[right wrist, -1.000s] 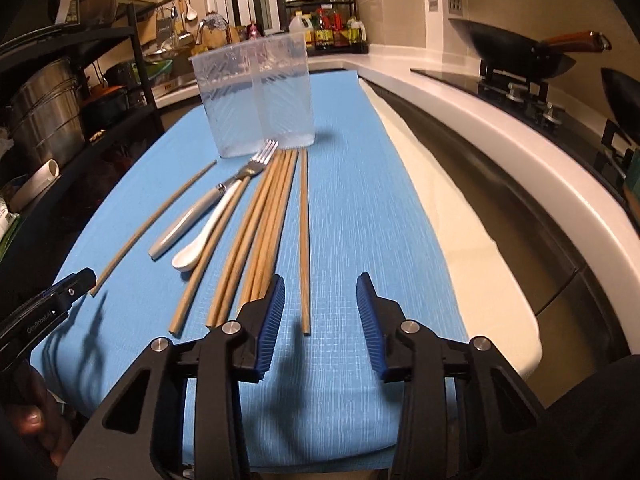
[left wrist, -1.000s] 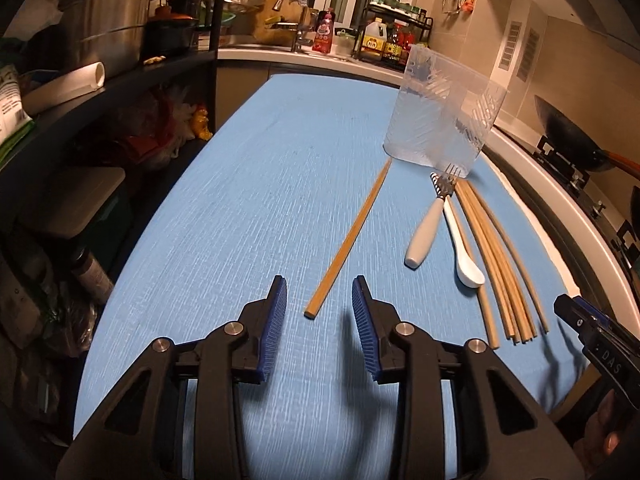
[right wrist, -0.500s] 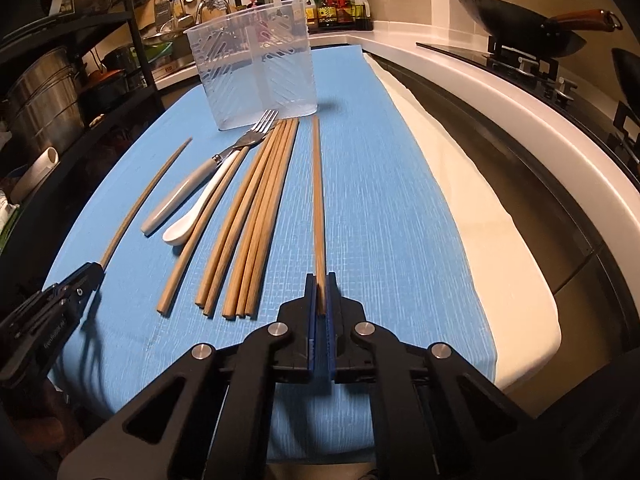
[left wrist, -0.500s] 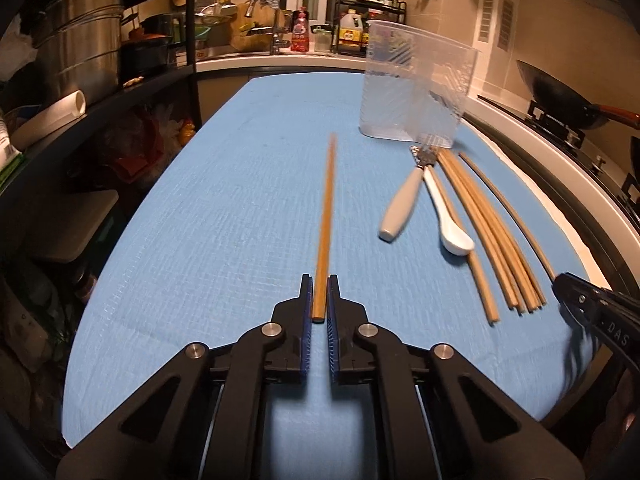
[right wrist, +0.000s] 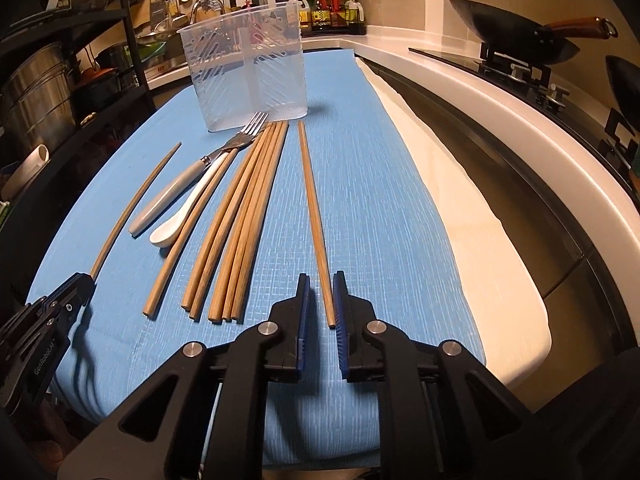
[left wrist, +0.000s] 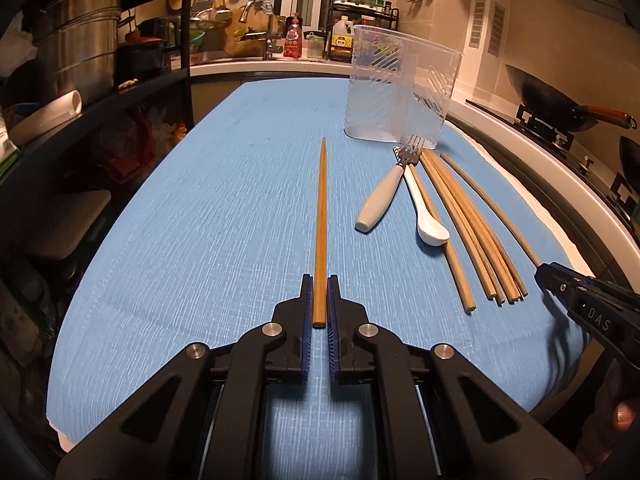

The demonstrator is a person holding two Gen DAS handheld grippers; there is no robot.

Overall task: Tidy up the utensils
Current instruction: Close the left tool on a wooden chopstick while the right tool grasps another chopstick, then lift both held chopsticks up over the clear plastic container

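Tabletop: blue cloth, kitchen shelving and hob around. Left gripper clenched on a chopstick; right gripper opening, second chopstick between jaws. Clear holder's interior indistinct.

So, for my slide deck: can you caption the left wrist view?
Left gripper shut on a lone chopstick on the blue mat, clear holder beyond.
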